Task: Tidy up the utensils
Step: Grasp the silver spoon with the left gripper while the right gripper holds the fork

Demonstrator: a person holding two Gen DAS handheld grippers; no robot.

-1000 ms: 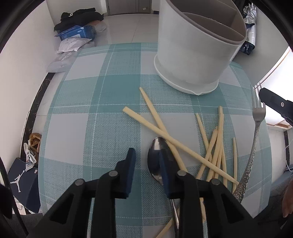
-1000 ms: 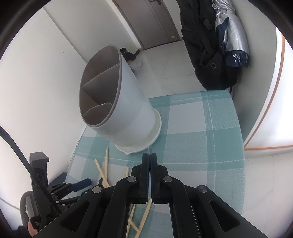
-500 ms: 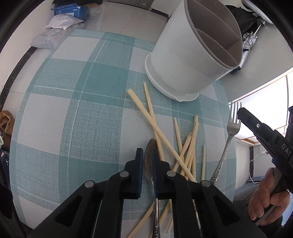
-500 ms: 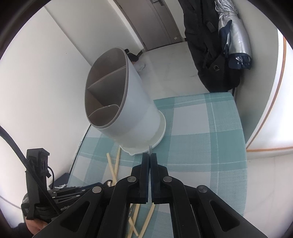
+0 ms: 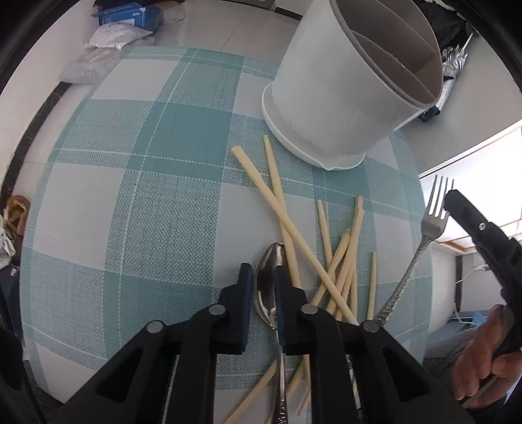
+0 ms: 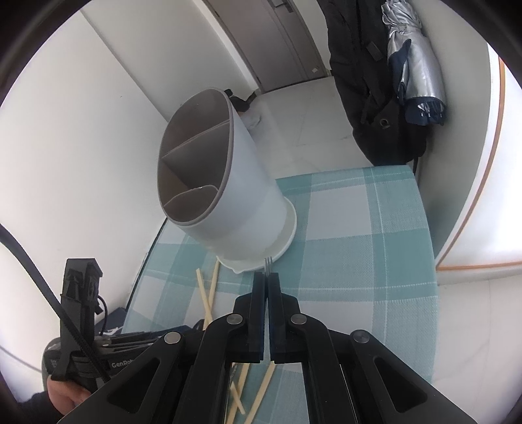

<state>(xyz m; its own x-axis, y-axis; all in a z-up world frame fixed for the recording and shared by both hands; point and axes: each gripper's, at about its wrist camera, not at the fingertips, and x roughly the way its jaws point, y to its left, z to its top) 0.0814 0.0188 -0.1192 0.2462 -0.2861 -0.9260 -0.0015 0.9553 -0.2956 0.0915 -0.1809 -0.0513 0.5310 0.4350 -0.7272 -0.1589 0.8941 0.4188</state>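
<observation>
My left gripper [image 5: 263, 280] is shut on a metal spoon [image 5: 266, 293], which stands on edge between the pads with its bowl just past them and its handle running back under the gripper. Several pale chopsticks [image 5: 339, 261] lie crossed on the cloth to its right. My right gripper [image 6: 267, 277] is shut on a fork whose tines [image 6: 268, 262] poke past its tips. In the left wrist view the fork [image 5: 430, 225] slants down to the table, with the right gripper [image 5: 456, 202] at its head. A white utensil holder [image 5: 342, 98] with grey compartments stands behind.
A teal plaid cloth [image 5: 130, 195] covers the round table, whose edge is near on the right. A person's hand [image 5: 483, 358] holds the right tool. On the floor are bags and a blue box [image 5: 130, 16]. A black bag and umbrella [image 6: 385, 98] hang by the wall.
The left jaws have closed onto the spoon, which has turned up on its edge, and the left view has tilted. The fork's tines now show past the right gripper's tips.
</observation>
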